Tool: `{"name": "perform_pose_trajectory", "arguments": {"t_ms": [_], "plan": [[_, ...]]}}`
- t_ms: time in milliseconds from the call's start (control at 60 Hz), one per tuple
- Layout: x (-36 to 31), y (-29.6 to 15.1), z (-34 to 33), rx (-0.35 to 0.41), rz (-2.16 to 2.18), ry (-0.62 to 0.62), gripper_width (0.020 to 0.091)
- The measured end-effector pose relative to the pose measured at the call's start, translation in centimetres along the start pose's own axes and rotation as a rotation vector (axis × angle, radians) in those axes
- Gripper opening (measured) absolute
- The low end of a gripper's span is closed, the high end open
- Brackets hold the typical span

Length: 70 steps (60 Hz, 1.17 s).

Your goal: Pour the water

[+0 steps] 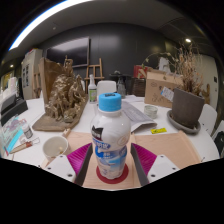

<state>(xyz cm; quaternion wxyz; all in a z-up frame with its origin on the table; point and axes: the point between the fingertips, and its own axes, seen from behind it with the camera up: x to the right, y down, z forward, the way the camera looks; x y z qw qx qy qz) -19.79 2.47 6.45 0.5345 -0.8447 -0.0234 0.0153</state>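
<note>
Standing upright at lower centre of the frame, bottle (110,137), blue cap, blue-white label, base on red coaster (113,176). Gripper (110,163) fingers apart, bottle between the magenta pads (143,158); contact not discernible. White cup (55,147) lower left. Potted plant (186,104) right. Brown dried arrangement (67,97) upper left.

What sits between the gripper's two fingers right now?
In the gripper view, a water bottle with a blue cap stands between the open gripper's fingers, on a red coaster.
</note>
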Motion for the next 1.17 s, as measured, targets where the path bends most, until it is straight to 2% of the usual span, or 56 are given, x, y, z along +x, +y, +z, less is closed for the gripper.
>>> {"name": "perform_pose_trajectory", "arguments": {"t_ms": [33,83,233,417,683,883,1167], "plan": [[0.0,-0.2,-0.6,-0.004,-0.001,0.004,0.0873],[-0.1,-0.4,-1.7,-0.015,-0.006,0.016,0.0839],[-1.9,-1.1,-7.7,-0.065,-0.004,0.045,0.0855],[-6.1,-1.3,-19.4,-0.103,0.016,0.087,0.0853],[-13.6,1.1,-33.3,-0.168,0.032,0.068,0.0856],[-15.5,2.7,-37.3,-0.180,-0.004,0.076,0.0858],[-15.7,4.2,-38.1,-0.204,-0.009,0.079,0.0857]]}}
